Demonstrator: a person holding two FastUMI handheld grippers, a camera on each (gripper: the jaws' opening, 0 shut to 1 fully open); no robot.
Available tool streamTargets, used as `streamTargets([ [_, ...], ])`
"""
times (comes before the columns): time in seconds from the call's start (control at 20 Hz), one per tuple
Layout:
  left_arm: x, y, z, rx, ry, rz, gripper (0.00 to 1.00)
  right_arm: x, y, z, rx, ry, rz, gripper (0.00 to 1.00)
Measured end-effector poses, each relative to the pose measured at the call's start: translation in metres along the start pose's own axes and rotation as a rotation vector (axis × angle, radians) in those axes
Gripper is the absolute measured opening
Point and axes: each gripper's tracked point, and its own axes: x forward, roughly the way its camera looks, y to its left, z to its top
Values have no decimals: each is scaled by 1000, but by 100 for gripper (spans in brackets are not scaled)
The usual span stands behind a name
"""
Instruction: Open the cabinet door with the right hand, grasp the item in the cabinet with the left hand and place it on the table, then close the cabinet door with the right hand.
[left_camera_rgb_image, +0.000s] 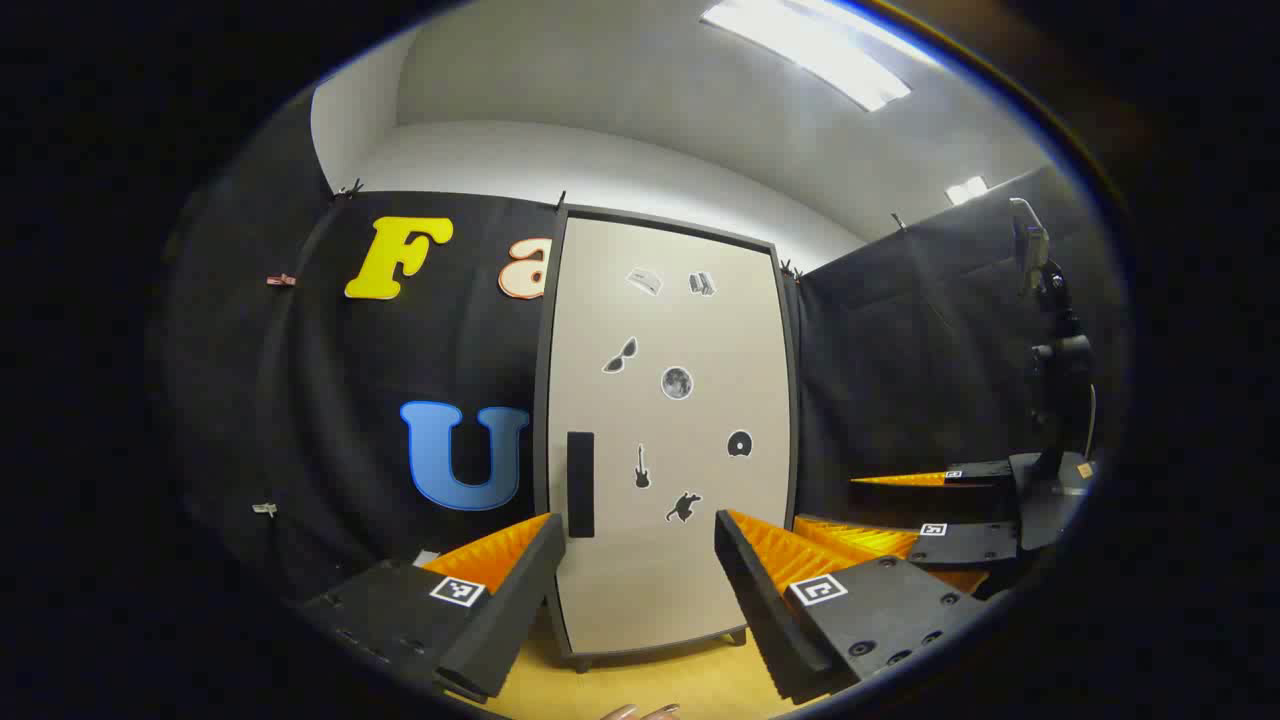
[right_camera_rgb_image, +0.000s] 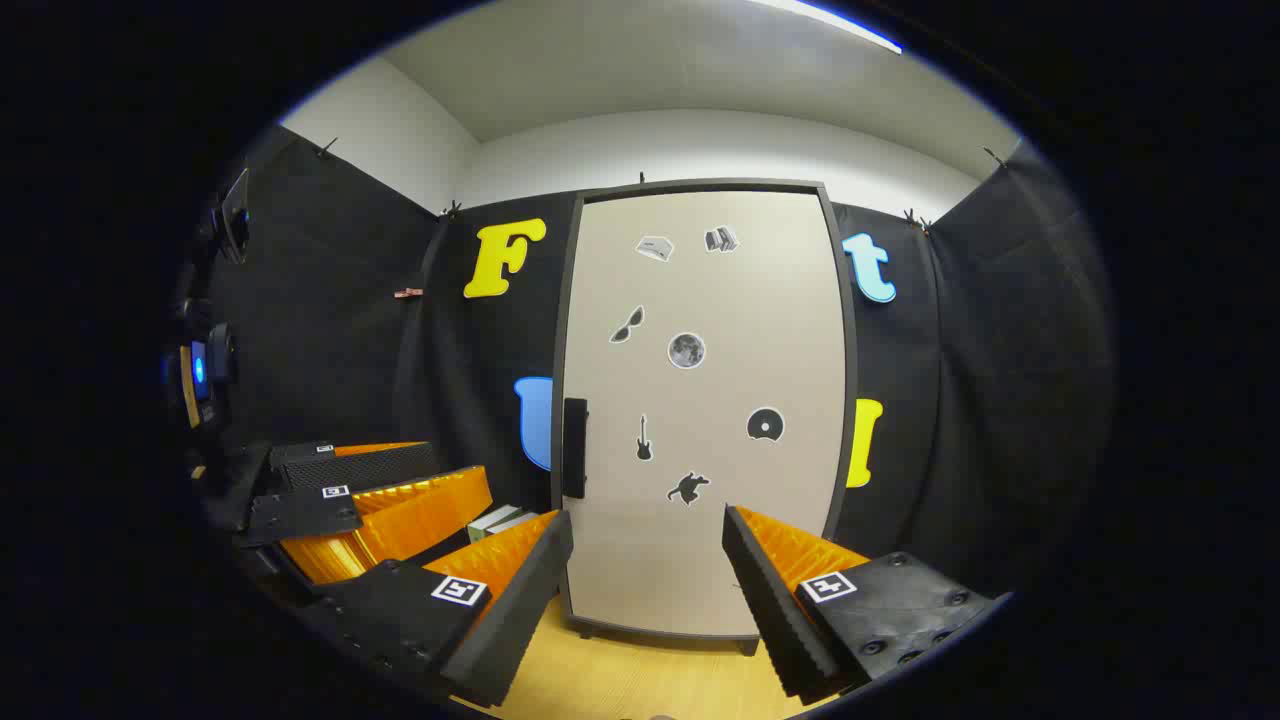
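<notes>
1. Presently, cabinet door (right_camera_rgb_image: 700, 410) is shut, upright on the wooden surface (right_camera_rgb_image: 640, 680); the item is hidden inside.
2. Dark handle (right_camera_rgb_image: 575, 447) at the door's left edge: rigid, best hold.
3. Right gripper (right_camera_rgb_image: 645, 590) and left gripper (left_camera_rgb_image: 630, 590): fingers wide, empty.
4. Door probably swings lightly.

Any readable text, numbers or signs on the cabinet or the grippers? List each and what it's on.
Cabinet door: no words; its stickers are pictures.
Top two stickers: too small to tell if they carry text.
Square tags on the left gripper and right gripper: coded patterns, no letters.
</notes>
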Motion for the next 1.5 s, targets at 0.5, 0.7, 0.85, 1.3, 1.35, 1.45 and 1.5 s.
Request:
streamTargets([
  [0.5,-12,0,-3,35,-6,-17,94,0,-1,-3,5,15,-23,98],
  [0.7,-13,-2,-4,38,-3,-28,94,-1,-1,-2,6,12,-21,98],
  [0.85,-15,0,-5,48,-1,-25,94,-1,-1,-2,11,14,-22,98],
  [1.3,-25,23,-9,13,2,-4,95,5,2,-3,0,13,-22,98],
  [1.35,-25,27,-11,14,4,3,94,9,5,-4,-1,15,-19,98],
  [1.45,-27,35,-14,20,11,12,95,21,14,-8,13,24,-11,97],
  [1.5,-29,38,-14,21,12,13,95,26,17,-10,26,30,-5,97],
])
